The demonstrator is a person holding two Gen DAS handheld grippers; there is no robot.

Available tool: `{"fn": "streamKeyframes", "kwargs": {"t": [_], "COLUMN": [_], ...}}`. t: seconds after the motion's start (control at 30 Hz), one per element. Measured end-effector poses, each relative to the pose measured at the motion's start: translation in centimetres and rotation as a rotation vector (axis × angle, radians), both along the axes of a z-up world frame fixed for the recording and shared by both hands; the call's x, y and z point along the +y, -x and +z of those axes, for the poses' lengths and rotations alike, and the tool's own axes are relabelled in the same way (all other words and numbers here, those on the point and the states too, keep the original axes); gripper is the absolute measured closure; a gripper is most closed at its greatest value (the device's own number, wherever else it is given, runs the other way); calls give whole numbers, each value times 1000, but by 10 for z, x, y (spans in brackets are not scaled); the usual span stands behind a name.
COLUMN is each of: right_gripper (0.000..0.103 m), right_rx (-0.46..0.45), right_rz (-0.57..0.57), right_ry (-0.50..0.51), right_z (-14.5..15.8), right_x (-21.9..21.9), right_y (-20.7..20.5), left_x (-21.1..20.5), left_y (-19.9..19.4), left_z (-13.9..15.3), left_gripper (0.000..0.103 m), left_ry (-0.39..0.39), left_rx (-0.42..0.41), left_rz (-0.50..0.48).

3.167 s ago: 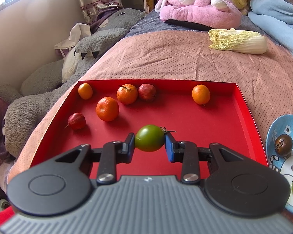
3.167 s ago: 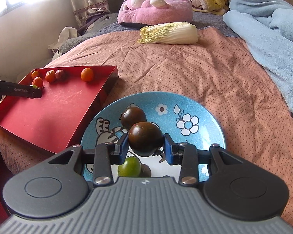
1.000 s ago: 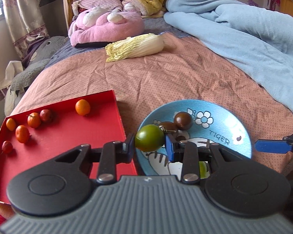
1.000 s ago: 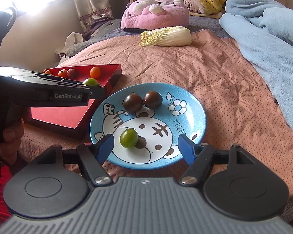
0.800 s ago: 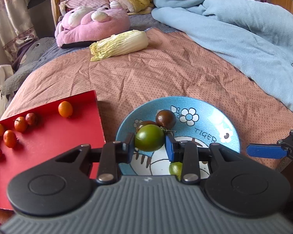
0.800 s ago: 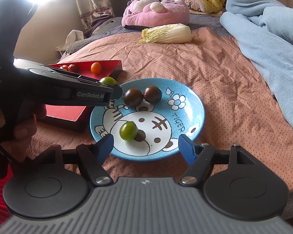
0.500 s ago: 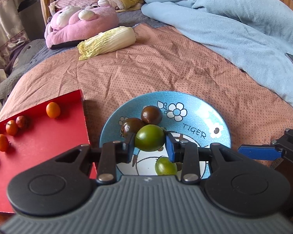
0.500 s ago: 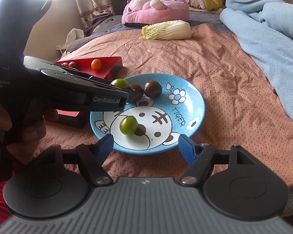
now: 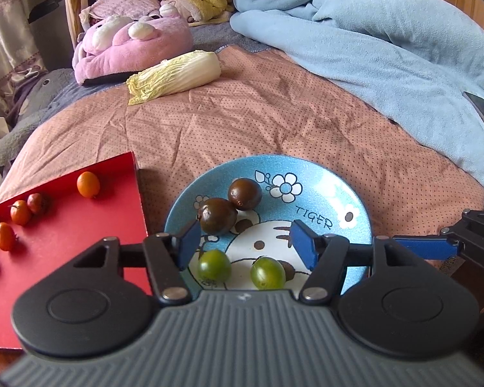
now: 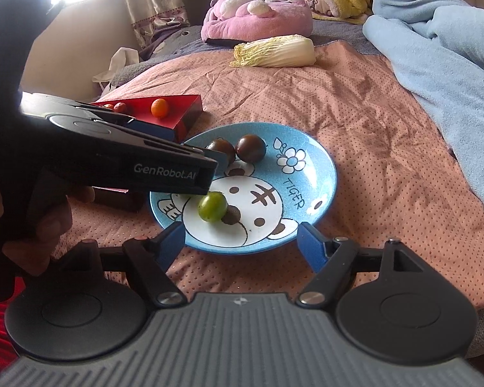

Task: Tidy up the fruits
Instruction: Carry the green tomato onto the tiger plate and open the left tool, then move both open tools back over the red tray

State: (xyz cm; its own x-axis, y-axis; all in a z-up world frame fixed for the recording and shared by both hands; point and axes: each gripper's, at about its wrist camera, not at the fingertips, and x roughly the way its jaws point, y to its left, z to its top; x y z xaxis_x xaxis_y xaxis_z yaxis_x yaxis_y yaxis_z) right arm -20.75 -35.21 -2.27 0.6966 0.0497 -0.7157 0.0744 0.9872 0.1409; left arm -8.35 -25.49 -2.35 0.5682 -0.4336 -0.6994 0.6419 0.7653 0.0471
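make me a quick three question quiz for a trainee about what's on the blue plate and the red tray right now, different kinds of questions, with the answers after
1. How many fruits lie on the blue plate?
2. True or false: the left tongs are clamped on a green tomato.
3. Which lies on the red tray? A) dark brown tomatoes B) small orange and red fruits C) the cabbage

Key
1. Four: two green tomatoes and two dark brown tomatoes.
2. False: the jaws are opening and grip nothing.
3. B: the small orange and red fruits; the cabbage is on the bed.
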Motion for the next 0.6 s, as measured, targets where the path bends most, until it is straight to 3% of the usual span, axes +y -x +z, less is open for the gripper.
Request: {"fn": "streamKeyframes", "kwargs": {"t": [0.6], "right_gripper": [18], "right_rx": [-33], "right_rz": [44], "right_ry": [25], "right_z": [22], "right_x": [21], "right_y": [-10], "left_x": [44], "left_y": [-3], "left_z": [36], "left_gripper": [38], "left_ry": [67], "left_rx": [-57], "left_rz": [26]}}
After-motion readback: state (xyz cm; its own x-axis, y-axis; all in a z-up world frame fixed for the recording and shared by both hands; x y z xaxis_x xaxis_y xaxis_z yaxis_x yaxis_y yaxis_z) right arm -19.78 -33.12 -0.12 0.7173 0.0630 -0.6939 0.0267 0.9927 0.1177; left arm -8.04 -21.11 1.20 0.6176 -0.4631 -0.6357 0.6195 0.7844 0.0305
